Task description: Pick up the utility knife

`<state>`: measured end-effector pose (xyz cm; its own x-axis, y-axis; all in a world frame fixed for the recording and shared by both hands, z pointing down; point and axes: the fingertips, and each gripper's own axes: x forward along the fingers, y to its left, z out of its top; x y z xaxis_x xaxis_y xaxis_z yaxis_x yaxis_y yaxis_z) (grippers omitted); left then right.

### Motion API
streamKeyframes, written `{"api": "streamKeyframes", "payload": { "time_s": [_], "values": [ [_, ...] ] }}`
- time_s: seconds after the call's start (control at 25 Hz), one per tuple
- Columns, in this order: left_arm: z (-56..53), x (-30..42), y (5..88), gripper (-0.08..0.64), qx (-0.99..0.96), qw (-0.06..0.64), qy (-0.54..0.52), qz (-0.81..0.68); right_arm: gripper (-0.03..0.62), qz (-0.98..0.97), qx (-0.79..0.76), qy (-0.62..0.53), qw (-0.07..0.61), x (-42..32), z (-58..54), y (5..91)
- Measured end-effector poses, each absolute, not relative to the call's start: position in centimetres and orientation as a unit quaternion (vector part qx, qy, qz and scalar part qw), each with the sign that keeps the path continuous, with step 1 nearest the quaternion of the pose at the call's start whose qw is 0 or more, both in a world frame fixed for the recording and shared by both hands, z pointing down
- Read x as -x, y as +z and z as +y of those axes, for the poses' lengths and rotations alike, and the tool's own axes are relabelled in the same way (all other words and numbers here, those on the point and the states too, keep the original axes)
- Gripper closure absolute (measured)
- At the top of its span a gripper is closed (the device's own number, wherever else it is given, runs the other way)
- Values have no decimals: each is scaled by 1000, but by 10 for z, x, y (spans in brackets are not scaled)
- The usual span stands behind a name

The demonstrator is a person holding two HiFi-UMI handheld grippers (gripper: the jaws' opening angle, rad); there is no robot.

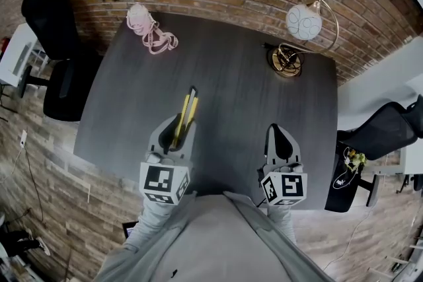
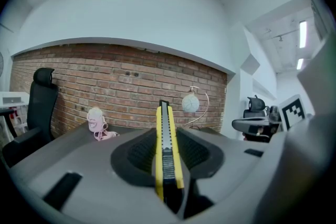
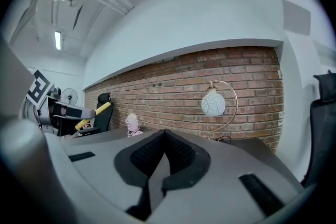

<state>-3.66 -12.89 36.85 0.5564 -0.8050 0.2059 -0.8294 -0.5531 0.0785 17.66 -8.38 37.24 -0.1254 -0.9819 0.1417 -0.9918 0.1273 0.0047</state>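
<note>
**Knife already in the left jaws**

The left gripper (image 1: 178, 125) has its jaws clamped on the utility knife (image 2: 167, 149). The knife's long axis runs along the jaws, its far end poking out ahead over the worktop (image 1: 231, 96). The right gripper (image 3: 164, 136), well apart, has its jaws pressed together and empty.

1. The slim yellow plastic utility knife (image 1: 187, 109) (image 2: 167, 149), with a black ribbed slider strip, sat pinched between the jaws of the left gripper (image 1: 177, 132) (image 2: 167, 136).
2. It pointed forward, nearly level (black tip well past the jaw tips), standing on edge.
</note>
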Motion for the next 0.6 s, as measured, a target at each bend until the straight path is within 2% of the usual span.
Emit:
{"api": "streamKeyframes", "payload": {
  "time_s": [0.6],
  "values": [
    [-129, 38, 370, 430, -876, 85, 75, -468, 575, -747, -660, 55, 50, -178, -83, 378]
  ]
}}
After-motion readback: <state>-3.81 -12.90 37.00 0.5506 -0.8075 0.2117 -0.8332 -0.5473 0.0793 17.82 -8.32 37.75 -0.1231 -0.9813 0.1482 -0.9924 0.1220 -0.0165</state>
